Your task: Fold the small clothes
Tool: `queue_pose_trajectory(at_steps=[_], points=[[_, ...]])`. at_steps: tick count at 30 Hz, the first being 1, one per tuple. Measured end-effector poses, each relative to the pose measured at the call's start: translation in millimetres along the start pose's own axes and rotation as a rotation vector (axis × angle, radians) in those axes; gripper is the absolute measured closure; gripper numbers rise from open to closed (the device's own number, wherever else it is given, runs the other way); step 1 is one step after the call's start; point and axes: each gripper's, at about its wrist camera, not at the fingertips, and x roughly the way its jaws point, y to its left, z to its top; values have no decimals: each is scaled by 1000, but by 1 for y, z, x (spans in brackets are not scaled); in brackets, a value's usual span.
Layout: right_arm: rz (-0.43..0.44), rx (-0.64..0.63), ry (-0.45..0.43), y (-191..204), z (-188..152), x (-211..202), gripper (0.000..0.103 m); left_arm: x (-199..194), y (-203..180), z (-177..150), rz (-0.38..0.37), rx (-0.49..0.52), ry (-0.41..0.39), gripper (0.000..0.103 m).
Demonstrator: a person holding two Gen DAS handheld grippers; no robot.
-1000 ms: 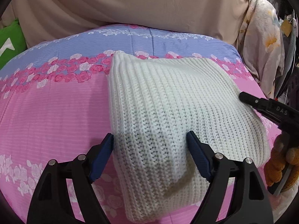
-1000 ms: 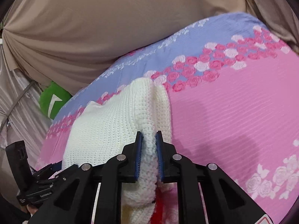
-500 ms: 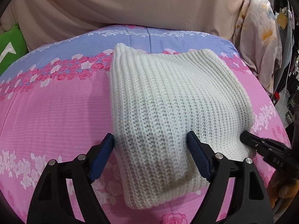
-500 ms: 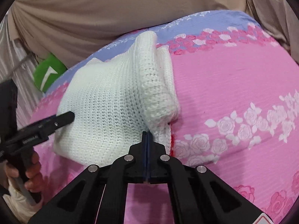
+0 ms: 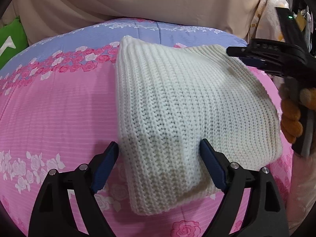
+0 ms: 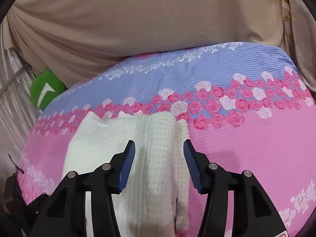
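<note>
Knit (image 5: 183, 106): cream-white ribbed garment, folded to a thick block, lying on the bed (image 5: 59, 108), its far corner reaching the rose band of the sheet; in the right wrist view the same knit (image 6: 110, 138) shows a layered folded edge running toward the camera. Bed: pink sheet with white and pink roses, blue strip at the far side. Left gripper (image 5: 159, 160): low over the near end of the knit, jaws spread wide, blue pads on either side of the fold; the left pad stands just clear of the cloth, the right pad is at its edge, no pinch. Right gripper (image 6: 159, 159): over the folded edge, jaws part spread and just been opening, cloth between the pads but not pressed by them; seen from the left wrist view at the far right corner of the knit (image 5: 248, 58). Hand (image 5: 294, 116): orange glove, wrapped round the right gripper's handle. Beige cloth (image 6: 138, 29): draped behind the bed. Green cushion (image 6: 47, 90): at the bed's far left edge
</note>
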Motion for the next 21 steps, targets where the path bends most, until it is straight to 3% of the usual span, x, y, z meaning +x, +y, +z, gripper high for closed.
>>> queue_pose_trajectory(at_steps=[2,5,6,9,10,13,17,21], points=[[33,12,38,-1,4,14,87,1,1,0,-2,0,3,19],[87,52,-115,-7,2,-19,89,2,1,0,-1,7,3,19],[92,73,-130,-12,-1,-21,89,2,1,0,-2,7,5,19],[39,81,13,-26,-13,29,87,6,-1,1,-4,2,11,18],[68,103,-11,-29,-15,24,86,7,-2,1,-2,3,12,18],[39,99,-91,-17,-15,-18,85,6,-4,1,8,9,14,18],[8,-2,-205,18,-57,-90,85,-5,-1,0,2,-3,-1,20],[19,-75,-148,40,-115,-107,85,-20,-4,0,-15,-7,-31,20]])
